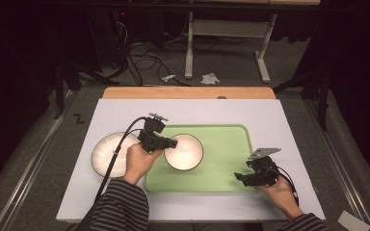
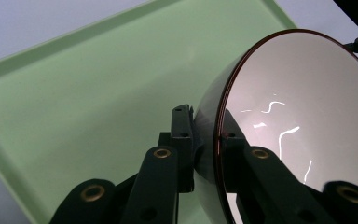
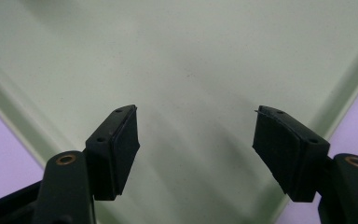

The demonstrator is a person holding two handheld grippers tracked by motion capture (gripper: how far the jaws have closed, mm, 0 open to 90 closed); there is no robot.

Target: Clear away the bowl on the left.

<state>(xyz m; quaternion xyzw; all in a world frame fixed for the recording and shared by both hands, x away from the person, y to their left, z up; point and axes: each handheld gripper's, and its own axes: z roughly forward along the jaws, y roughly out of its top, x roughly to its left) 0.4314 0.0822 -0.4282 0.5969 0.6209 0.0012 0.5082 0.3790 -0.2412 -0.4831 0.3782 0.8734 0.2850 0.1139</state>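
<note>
The table (image 1: 279,120) carries a green tray (image 1: 226,163), and left of it a white plate (image 1: 107,155). The bowl (image 1: 184,151) sits at the tray's left end, the left gripper (image 1: 171,143) with its jaws pinching the near rim. The right gripper (image 1: 243,177) hovers over the tray's right corner, jaws spread and empty. No readable writing anywhere.

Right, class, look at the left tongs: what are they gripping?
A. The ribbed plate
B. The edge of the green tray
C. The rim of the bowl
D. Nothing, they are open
C: in the left gripper view the left tongs are clamped across the rim of the bowl, one jaw inside and one outside, over the green tray; the plate lies apart on the table.
</note>
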